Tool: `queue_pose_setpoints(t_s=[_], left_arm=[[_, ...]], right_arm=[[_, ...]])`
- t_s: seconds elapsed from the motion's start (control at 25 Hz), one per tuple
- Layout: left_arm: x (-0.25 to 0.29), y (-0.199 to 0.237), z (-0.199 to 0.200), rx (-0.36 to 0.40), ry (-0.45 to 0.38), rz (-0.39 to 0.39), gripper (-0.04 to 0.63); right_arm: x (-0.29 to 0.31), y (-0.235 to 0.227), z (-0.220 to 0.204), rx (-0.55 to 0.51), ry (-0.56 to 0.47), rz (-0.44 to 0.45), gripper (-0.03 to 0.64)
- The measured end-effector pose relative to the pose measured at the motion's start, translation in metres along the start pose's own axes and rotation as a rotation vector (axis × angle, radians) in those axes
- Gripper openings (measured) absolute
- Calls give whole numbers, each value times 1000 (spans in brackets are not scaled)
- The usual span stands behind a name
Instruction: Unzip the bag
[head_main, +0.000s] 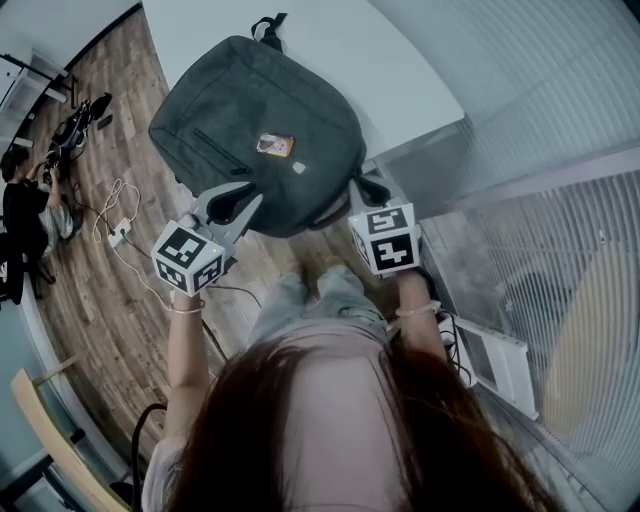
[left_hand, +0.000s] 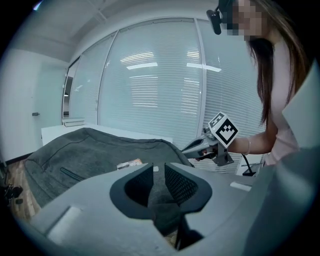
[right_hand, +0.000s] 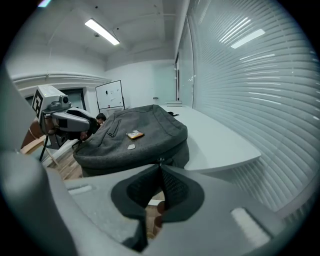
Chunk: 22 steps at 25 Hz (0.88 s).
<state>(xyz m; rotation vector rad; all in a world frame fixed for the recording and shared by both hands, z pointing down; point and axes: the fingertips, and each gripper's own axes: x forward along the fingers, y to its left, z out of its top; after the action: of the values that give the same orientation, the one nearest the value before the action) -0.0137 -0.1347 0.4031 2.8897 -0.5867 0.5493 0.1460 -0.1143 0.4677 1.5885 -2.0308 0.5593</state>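
Backpack (head_main: 255, 130) lies flat on the table (head_main: 340, 50), long axis pointing away from me, handle (head_main: 268, 25) farthest. Left gripper (head_main: 232, 200) is loose, jaws apart; right gripper (head_main: 363, 190) pinches what's probably the zipper pull (right_hand: 159, 161).

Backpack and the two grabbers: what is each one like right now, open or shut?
backpack: lying flat on the white table, one edge hanging off, looks zipped shut.
left gripper: jaws apart, gripping nothing.
right gripper: jaws together, seemingly pinching the zipper pull at the backpack's edge.
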Motion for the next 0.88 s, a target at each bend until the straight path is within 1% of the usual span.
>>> queue_pose_setpoints(t_s=[0.04,0.24,0.4,0.64,0.88], left_arm=[[3,-5,1,4,9,-5,78],[18,-25,9,13,33,-30,97],[33,-38,9,11,89,-47,104],[55,-56,15,9,136,-88,116],[76,-71,10,15,212,-131,131]], right_arm=[[1,0,-1,-5,-3,6,11],[0,2,-1,-14,-7,47,12],[-1,3,1,-22,-15,77,11],[-2,2,1,-27,-26,109,12],[-3,3,2,-43,-32,132,12]])
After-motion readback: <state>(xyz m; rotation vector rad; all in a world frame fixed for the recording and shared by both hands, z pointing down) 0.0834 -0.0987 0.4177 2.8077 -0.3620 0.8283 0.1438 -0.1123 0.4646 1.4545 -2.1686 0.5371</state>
